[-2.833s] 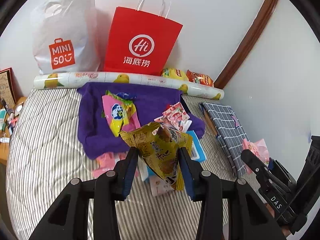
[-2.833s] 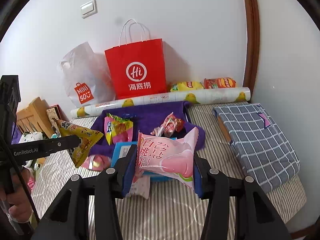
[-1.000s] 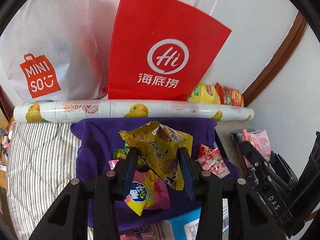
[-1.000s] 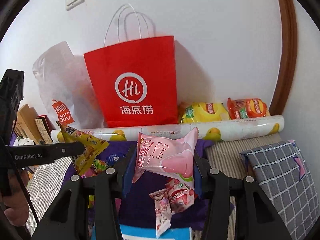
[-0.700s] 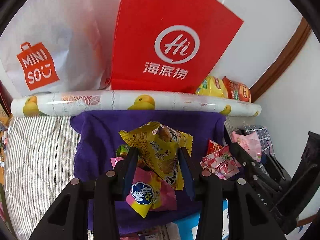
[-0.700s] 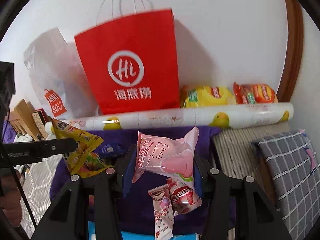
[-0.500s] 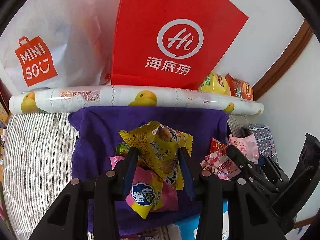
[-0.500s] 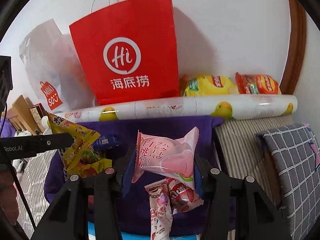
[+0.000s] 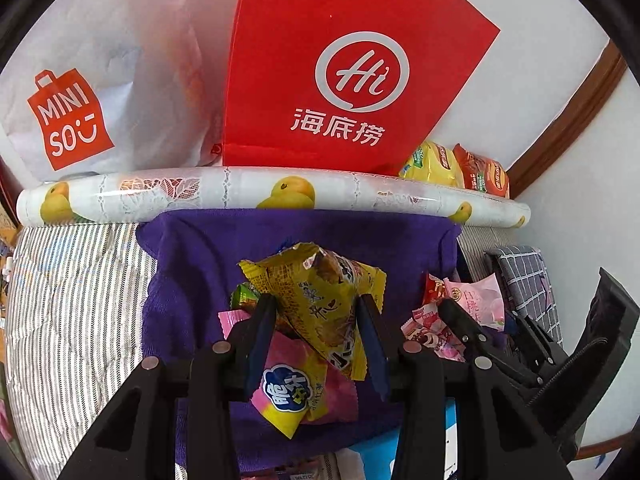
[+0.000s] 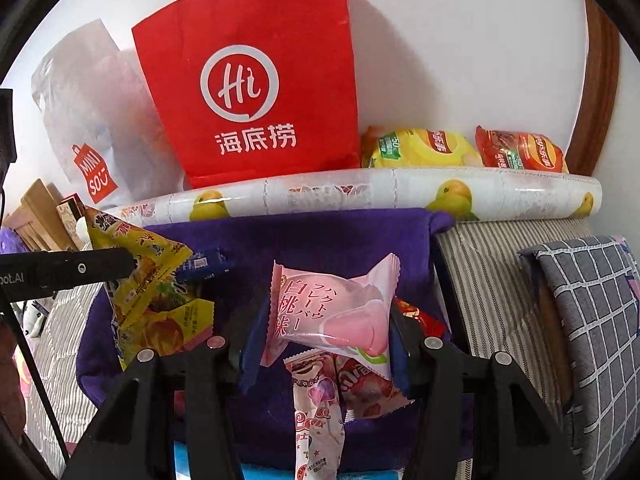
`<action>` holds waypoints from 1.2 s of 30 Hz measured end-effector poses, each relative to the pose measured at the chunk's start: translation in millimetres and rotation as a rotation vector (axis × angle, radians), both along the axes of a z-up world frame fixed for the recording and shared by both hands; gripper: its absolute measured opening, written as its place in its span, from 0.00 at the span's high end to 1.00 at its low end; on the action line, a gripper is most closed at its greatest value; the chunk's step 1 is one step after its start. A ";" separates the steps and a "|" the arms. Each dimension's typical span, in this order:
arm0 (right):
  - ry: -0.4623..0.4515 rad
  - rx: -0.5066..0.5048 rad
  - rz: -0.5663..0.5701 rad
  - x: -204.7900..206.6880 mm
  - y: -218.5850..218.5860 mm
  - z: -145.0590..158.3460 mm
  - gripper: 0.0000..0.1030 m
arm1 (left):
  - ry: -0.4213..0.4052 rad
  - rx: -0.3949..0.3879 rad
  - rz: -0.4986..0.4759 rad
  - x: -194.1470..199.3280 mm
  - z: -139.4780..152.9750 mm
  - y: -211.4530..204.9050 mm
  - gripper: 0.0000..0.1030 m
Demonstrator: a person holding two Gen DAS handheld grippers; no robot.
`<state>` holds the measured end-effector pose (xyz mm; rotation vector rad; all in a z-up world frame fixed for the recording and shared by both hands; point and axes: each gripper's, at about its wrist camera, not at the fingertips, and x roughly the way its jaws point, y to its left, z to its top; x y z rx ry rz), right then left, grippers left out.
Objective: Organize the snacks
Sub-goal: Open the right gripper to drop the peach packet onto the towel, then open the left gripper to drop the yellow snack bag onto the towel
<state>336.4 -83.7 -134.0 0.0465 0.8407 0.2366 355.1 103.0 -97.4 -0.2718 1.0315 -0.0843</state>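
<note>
My left gripper (image 9: 316, 304) is shut on a crumpled yellow snack packet (image 9: 320, 292), held just above a purple towel (image 9: 192, 272). Under it lies a pink and yellow packet (image 9: 296, 388). My right gripper (image 10: 330, 308) has a pink peach packet (image 10: 340, 308) between its pads; its jaws are opening, and the pads still touch the packet. Small pink and red sweet packets (image 10: 320, 400) lie on the towel below it. In the right wrist view, the left gripper's finger and the yellow packet (image 10: 140, 264) show at the left.
A red paper bag (image 9: 340, 80) and a white plastic bag (image 9: 100, 80) stand against the wall behind a rolled sheet printed with fruit (image 9: 280, 196). Yellow (image 10: 416, 148) and red (image 10: 520, 152) crisp bags lie behind the roll. A grey checked cushion (image 10: 592, 300) lies right.
Both grippers have come forward and sunk toward the purple towel, each with its packet. The bags and the roll now look closer. The right jaws stand slightly wider.
</note>
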 end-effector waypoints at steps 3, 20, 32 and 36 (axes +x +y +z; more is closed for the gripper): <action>0.013 -0.009 0.003 1.5 0.6 -2.8 0.47 | 0.000 0.000 0.002 -0.3 -0.4 0.4 0.61; 0.063 -0.012 -0.003 3.5 -4.0 -8.5 0.34 | 0.022 -0.055 0.020 4.4 -8.0 11.6 0.61; 0.028 0.035 -0.019 -4.6 -19.8 4.2 0.33 | 0.064 -0.093 -0.002 9.7 -23.7 -0.6 0.61; 0.021 0.044 -0.023 -6.0 -21.8 7.3 0.33 | 0.076 -0.085 -0.003 10.4 -27.5 -2.2 0.61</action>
